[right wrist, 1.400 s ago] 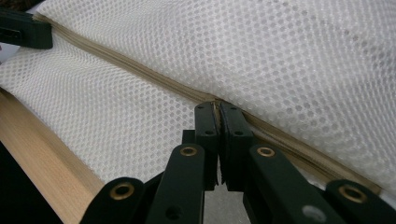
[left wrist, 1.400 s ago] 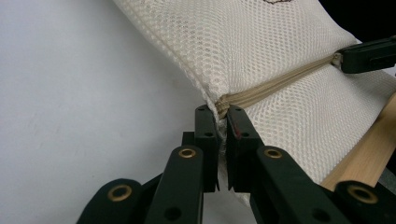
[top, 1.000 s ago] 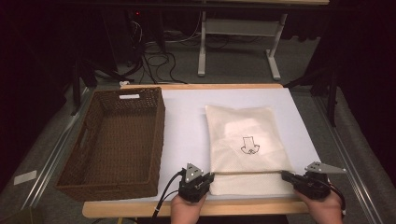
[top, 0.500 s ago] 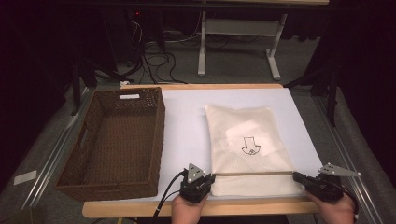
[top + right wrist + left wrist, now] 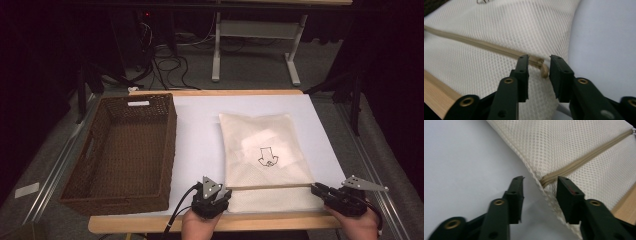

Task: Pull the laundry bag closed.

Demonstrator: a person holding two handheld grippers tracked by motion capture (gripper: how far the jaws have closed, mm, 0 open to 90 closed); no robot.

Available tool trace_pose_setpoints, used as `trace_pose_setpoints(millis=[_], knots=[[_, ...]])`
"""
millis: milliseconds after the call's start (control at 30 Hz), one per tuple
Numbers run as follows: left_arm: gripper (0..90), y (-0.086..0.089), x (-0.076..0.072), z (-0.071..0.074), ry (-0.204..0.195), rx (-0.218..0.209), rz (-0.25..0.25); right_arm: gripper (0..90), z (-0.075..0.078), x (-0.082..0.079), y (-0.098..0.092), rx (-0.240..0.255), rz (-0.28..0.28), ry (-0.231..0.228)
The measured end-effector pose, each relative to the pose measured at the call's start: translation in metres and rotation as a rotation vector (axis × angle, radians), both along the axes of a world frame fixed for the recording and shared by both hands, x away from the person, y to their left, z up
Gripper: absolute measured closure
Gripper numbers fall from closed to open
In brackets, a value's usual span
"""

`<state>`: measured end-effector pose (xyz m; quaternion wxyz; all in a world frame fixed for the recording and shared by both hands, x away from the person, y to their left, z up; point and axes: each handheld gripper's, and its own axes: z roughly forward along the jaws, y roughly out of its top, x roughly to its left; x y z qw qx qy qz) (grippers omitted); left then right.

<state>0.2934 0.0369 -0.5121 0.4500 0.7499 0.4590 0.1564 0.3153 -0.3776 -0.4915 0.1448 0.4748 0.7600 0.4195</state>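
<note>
Two ends of the zipper point(image 5: 270, 187) sit between your jaws: your left hand-held gripper point(image 5: 216, 199) and right hand-held gripper point(image 5: 320, 189) have just been opening, pads off the mesh bag point(image 5: 262, 150), which lies flat on the bench point(image 5: 197, 130) beside the basket point(image 5: 125, 150).

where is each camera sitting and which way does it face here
High view: above the near table edge, facing forward and down on the brown wicker basket and cream mesh zip bag; both hands show.
Left gripper view: on the left hand-held gripper, facing the bag's zip end.
Right gripper view: on the right hand-held gripper, facing the zip pull.
Shared: the bag's tan zip.
</note>
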Motion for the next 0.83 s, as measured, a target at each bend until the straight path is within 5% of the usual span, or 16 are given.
trace_pose_setpoints(millis=[133, 233, 300, 400, 533, 833], knots=[[45.5, 0.005, -0.003, 0.008, -0.076, 0.029, 0.039, 55.3, 0.009, -0.002, 0.002, 0.02, 0.005, -0.068], [35.0, 0.015, -0.004, 0.021, -0.162, 0.079, 0.096, 31.8, 0.024, 0.0, 0.01, 0.019, -0.038, -0.177], [31.3, 0.018, -0.004, 0.024, -0.178, 0.09, 0.111, 26.2, 0.028, 0.002, 0.013, 0.01, -0.042, -0.21], [14.1, 0.026, -0.004, 0.032, -0.226, 0.138, 0.182, 2.9, 0.04, 0.011, 0.027, -0.02, -0.055, -0.289], [0.3, 0.033, -0.003, 0.033, -0.207, 0.144, 0.172, 0.2, 0.039, 0.026, 0.045, -0.02, -0.054, -0.297], [0.1, 0.035, 0.0, 0.036, -0.202, 0.121, 0.171, 0.2, 0.038, 0.016, 0.031, -0.003, -0.071, -0.319]])
